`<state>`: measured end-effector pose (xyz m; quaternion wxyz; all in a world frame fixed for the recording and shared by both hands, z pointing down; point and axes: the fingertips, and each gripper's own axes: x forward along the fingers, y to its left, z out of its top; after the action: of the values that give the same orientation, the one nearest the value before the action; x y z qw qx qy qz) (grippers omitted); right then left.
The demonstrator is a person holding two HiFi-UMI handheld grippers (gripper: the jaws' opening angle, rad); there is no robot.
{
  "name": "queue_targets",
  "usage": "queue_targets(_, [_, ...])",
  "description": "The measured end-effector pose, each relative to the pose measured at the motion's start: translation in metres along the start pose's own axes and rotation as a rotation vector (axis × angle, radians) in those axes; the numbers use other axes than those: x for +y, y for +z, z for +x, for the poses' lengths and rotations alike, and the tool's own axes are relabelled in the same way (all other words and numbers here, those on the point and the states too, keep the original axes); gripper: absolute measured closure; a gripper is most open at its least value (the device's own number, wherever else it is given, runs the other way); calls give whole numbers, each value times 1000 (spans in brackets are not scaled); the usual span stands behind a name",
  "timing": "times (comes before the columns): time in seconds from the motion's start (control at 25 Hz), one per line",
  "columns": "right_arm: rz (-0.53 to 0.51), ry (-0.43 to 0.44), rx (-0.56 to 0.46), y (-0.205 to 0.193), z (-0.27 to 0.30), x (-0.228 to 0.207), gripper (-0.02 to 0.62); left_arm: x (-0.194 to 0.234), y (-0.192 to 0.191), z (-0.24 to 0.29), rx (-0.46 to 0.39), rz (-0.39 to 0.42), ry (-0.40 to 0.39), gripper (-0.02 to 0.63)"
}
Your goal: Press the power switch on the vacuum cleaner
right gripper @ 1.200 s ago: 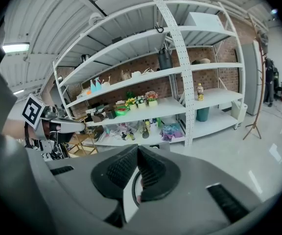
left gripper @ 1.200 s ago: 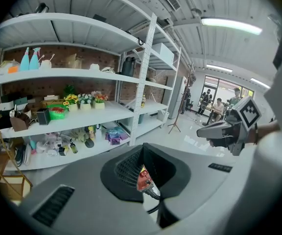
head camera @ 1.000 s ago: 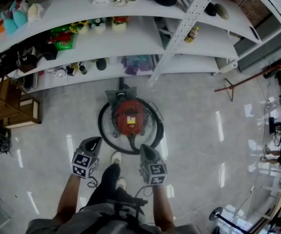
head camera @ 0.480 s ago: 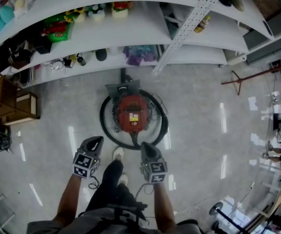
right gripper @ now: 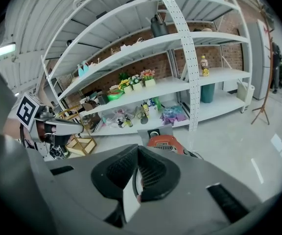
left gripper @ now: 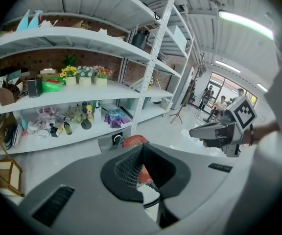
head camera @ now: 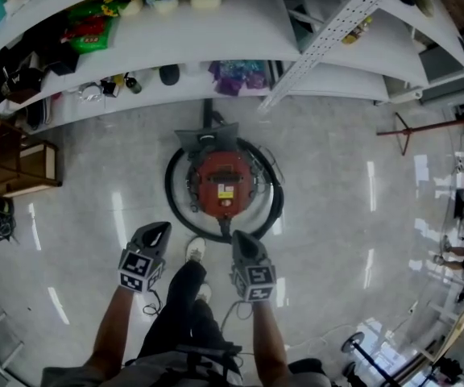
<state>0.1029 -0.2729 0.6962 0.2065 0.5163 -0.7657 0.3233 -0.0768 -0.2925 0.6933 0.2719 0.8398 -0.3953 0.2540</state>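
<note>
A red canister vacuum cleaner (head camera: pixel 223 183) stands on the floor in front of the shelves, ringed by its black hose (head camera: pixel 172 203), with a grey plate (head camera: pixel 206 139) at its far end. Both grippers hang in the air short of it, nothing between their jaws. My left gripper (head camera: pixel 158 231) is shut, near the hose's left side. My right gripper (head camera: pixel 241 239) is shut too, just past the hose's near edge. The red body peeks over the jaws as the vacuum (left gripper: pixel 133 141) in the left gripper view and the vacuum (right gripper: pixel 164 142) in the right gripper view.
White shelves (head camera: pixel 176 35) with flowers, bottles and bags run along the far side. A wooden crate (head camera: pixel 18 164) sits at the left. A red-brown stand (head camera: pixel 425 127) lies at the right. The person's white shoe (head camera: pixel 193 250) is close to the hose.
The view has drifted so the shelves and vacuum sit slightly lower and nearer. Both grippers kept their pose, shut, a little closer to the hose.
</note>
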Motion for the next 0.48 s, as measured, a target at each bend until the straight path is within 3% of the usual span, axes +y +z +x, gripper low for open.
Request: queue_targets(0.48, [39,-4,33,-30,47,-21,583,13,-32,39,46,-30,-18,598])
